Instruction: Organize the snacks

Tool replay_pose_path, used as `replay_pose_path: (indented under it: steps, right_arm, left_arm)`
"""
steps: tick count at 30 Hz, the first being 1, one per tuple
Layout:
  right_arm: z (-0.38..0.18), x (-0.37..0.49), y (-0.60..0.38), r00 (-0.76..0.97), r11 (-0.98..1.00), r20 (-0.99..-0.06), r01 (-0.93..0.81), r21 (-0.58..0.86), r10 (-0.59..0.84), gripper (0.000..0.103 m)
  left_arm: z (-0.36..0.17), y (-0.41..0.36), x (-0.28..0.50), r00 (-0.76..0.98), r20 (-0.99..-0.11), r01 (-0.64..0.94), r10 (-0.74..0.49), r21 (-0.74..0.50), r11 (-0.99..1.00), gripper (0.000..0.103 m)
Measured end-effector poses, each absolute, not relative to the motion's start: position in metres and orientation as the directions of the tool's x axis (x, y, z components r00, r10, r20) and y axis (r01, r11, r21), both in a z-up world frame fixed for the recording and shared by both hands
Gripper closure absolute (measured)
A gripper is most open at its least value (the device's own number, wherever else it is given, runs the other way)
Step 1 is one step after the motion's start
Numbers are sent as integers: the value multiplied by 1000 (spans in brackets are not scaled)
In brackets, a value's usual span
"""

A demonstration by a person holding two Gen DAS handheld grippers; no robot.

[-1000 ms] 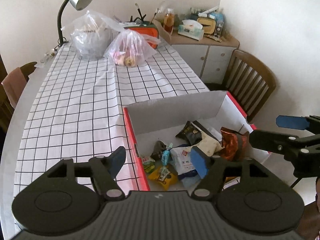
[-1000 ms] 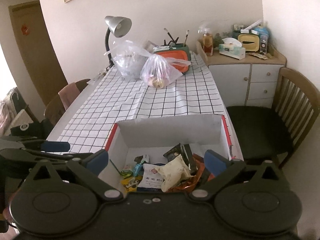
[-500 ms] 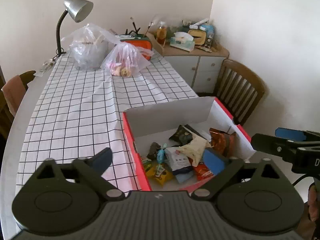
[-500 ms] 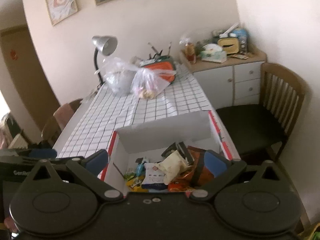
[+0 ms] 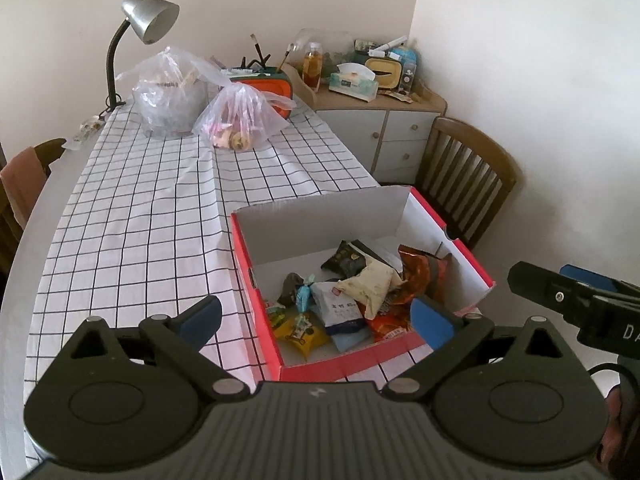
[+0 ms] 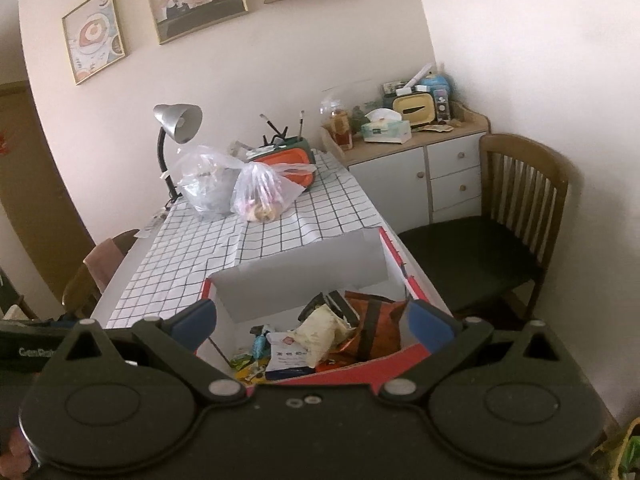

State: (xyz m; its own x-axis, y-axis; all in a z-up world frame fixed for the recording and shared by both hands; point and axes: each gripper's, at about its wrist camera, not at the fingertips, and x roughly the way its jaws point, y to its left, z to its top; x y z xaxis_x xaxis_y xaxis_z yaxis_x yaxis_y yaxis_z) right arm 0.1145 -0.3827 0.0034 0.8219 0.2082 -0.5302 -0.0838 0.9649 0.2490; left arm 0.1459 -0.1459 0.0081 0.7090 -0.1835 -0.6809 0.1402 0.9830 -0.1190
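The snacks [image 5: 352, 300] lie heaped in an open red cardboard box [image 5: 256, 280] with a pale grey-white inside, set at the near right corner of the surface [image 5: 132, 216], which wears a white cloth ruled in black squares. The heap is a jumble of small packets — a cream-coloured crumpled wrapper [image 5: 372, 286] on top, a white pouch with a red mark [image 5: 340, 308] under it, a dark packet [image 5: 346, 258] toward the box's far wall, shiny orange-red bags [image 5: 416, 270] on the right side, a yellow packet [image 5: 302, 334] and a teal-wrapped sweet [image 5: 303, 295] near the front left corner.

The left gripper [image 5: 316, 318] hangs above the box's near edge; its jaws have just been opening and stand wide apart, with nothing held between the blue pads. The right gripper [image 6: 314, 320] also faces the box from the near side, its jaws spread wide and empty.

At the far end of the surface sit two clear plastic bags [image 5: 240, 118] and a desk lamp [image 5: 148, 20].
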Motion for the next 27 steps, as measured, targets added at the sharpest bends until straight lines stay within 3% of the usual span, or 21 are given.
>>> replay_pose_path:
  steps: [27]
  right_arm:
    - [5,108,-379,835,968,-513,-86,237,199,0]
  left_arm:
    - [13,-151,135,729,-672,82,-129,-102,991,2]
